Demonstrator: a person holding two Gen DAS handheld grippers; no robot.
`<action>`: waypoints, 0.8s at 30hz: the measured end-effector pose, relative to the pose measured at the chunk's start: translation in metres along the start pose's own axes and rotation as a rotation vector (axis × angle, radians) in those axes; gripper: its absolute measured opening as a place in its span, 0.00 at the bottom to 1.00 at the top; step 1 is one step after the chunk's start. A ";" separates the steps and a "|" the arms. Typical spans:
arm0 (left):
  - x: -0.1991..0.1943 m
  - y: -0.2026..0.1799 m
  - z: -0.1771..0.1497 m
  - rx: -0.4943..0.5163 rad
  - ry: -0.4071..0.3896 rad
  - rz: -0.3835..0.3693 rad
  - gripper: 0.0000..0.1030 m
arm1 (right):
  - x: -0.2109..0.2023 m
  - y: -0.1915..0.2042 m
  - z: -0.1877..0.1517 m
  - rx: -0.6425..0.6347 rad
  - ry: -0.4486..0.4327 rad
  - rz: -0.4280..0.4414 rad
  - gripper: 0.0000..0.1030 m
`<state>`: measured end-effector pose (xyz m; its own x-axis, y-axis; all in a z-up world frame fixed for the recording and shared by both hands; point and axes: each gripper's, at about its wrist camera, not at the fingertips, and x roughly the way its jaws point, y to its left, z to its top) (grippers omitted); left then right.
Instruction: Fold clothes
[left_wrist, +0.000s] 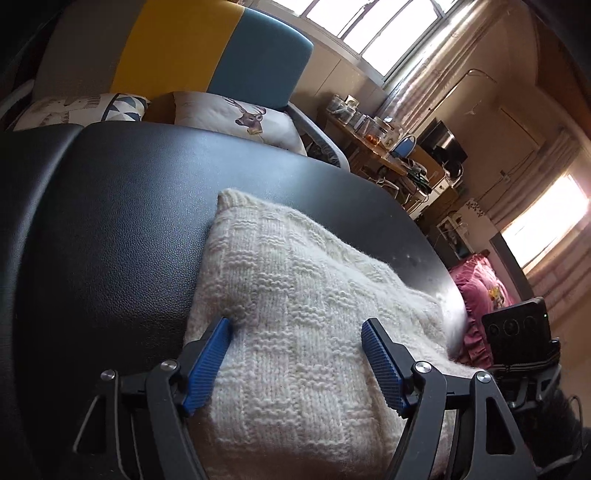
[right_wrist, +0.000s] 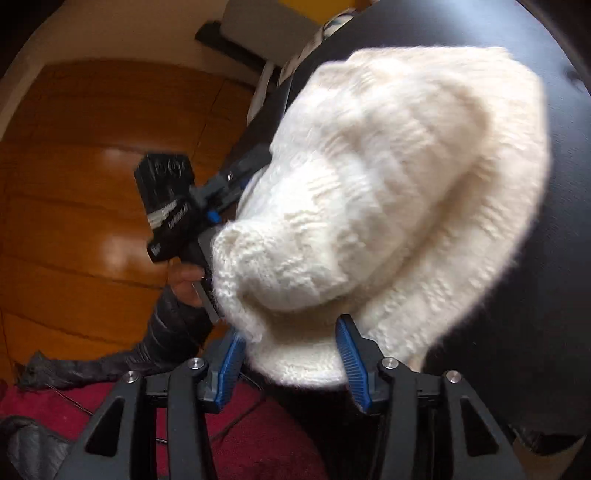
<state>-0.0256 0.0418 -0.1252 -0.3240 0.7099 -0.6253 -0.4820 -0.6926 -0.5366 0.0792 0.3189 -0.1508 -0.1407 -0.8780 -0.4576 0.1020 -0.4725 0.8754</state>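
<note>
- White knitted sweater (left_wrist: 295, 314) lay on the black leather-look surface (left_wrist: 110, 221), filling the lower centre of the left wrist view; in the right wrist view (right_wrist: 388, 184) it bulked across the centre and upper right, bunched and folded over on itself.
- Left gripper (left_wrist: 295, 332): jaws spread wide, blue pads (left_wrist: 207, 365) either side of a broad strip of knit. Pads did not appear to press it; one tip touched the fabric's left edge.
- Right gripper (right_wrist: 291, 350): jaws spread, with the sweater's lower hem edge between them at bottom centre. No clear pinch visible; the picture was blurred here.
- In the right wrist view the left gripper (right_wrist: 207, 206) showed at centre left, partly hidden behind the knit, with the hand (right_wrist: 184, 284) below it.
- Judgement: a fold seemed just laid down and let go, both claws standing loose over the garment.
- Next move probably calls for clearing both claws without dragging the fluffy knit, then taking a fresh edge for the following fold or pressing the bundle flat.
- Risk: pad ridges may snag the fuzzy yarn.
</note>
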 end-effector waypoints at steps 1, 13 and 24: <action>-0.002 0.003 -0.001 -0.022 -0.012 -0.011 0.73 | -0.016 -0.006 -0.003 0.043 -0.091 0.015 0.50; -0.060 0.011 -0.044 -0.018 -0.115 -0.067 0.73 | -0.028 -0.063 0.032 0.360 -0.494 0.048 0.51; -0.043 -0.018 -0.081 0.287 0.056 -0.082 0.73 | 0.002 -0.019 0.042 0.127 -0.393 -0.279 0.13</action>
<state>0.0626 0.0130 -0.1341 -0.2335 0.7482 -0.6210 -0.7178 -0.5635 -0.4090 0.0355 0.3298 -0.1619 -0.5088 -0.6126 -0.6049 -0.1096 -0.6508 0.7513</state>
